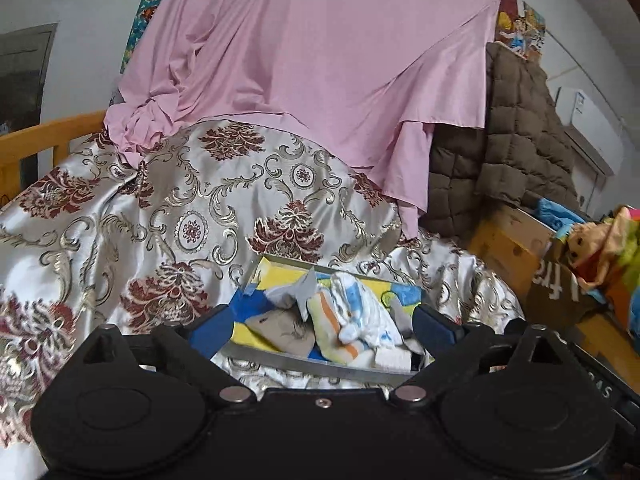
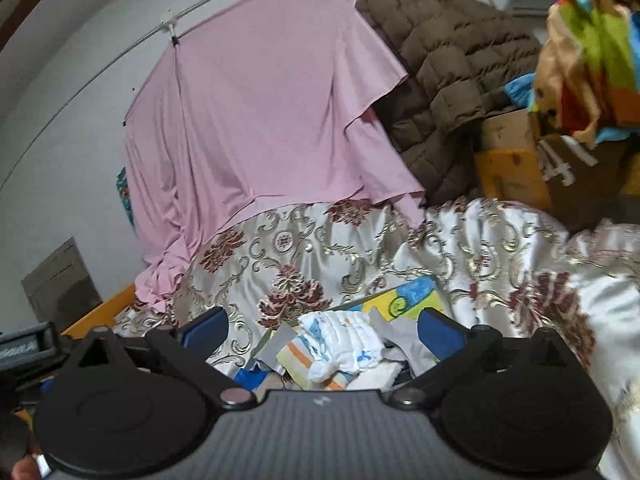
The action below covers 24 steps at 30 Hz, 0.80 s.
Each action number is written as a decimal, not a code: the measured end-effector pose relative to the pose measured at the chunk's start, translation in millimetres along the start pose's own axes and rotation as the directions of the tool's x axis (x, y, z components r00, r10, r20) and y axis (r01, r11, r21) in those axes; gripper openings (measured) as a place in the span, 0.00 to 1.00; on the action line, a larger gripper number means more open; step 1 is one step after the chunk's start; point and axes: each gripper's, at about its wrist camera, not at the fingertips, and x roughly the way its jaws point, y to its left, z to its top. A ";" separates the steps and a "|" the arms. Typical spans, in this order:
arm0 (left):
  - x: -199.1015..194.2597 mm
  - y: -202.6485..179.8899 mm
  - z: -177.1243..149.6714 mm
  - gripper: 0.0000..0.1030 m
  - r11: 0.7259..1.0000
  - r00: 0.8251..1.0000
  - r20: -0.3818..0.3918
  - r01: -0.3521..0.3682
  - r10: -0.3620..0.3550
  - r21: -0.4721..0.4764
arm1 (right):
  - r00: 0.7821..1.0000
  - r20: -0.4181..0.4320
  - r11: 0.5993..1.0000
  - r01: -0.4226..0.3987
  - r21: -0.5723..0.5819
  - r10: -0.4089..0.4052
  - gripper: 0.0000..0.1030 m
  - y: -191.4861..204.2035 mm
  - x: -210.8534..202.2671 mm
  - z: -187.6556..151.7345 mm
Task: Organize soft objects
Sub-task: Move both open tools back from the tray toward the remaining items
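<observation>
A shallow box (image 1: 280,270) with a yellow and blue bottom lies on the patterned satin bedspread (image 1: 120,232). In it lies a heap of small soft cloths: a white one with blue marks (image 1: 362,312), an orange-striped one (image 1: 332,336), a beige one (image 1: 280,330) and a grey one (image 1: 306,292). My left gripper (image 1: 322,326) is open, its blue fingers spread just above the box's near side. My right gripper (image 2: 322,326) is open too, over the same heap, with the white cloth (image 2: 348,344) between its fingers. Neither holds anything.
A pink sheet (image 1: 312,60) hangs behind the bed. A brown quilted blanket (image 1: 512,136) drapes at the right. Cardboard boxes (image 1: 508,248) and a colourful cloth heap (image 1: 612,248) stand at the right. A wooden bed rail (image 1: 44,140) runs at the left.
</observation>
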 end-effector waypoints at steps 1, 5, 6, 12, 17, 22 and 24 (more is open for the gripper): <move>-5.0 1.4 -3.8 0.94 1.000 1.000 0.000 0.002 -0.002 0.000 | 1.000 0.003 1.000 0.007 -0.002 -0.007 1.00 1.5 -5.3 -3.4; -28.0 9.1 -17.1 0.95 1.000 1.000 0.009 0.005 -0.005 0.012 | 1.000 0.008 1.000 0.021 -0.023 -0.021 1.00 11.1 -28.8 -20.4; -32.7 10.8 -20.0 0.96 1.000 1.000 0.012 0.003 -0.003 0.019 | 1.000 0.006 0.999 0.023 -0.033 -0.023 1.00 14.4 -33.0 -24.0; -64.9 25.1 -46.5 0.97 0.999 0.999 -0.010 -0.034 0.035 0.033 | 1.000 -0.017 0.993 0.016 -0.116 -0.018 1.00 39.8 -62.6 -48.5; -85.7 43.2 -67.4 0.97 0.999 0.998 -0.050 -0.045 0.046 0.030 | 0.999 -0.043 0.988 0.014 -0.157 -0.021 1.00 53.6 -82.9 -67.0; -99.1 57.8 -86.0 0.97 0.996 0.995 -0.072 -0.057 0.062 0.073 | 0.997 -0.078 0.984 0.012 -0.177 -0.026 1.00 62.7 -99.1 -83.9; -103.0 63.0 -91.9 0.97 0.994 0.994 -0.082 -0.067 0.074 0.081 | 0.995 -0.094 0.981 0.009 -0.192 -0.028 1.00 67.2 -103.1 -90.3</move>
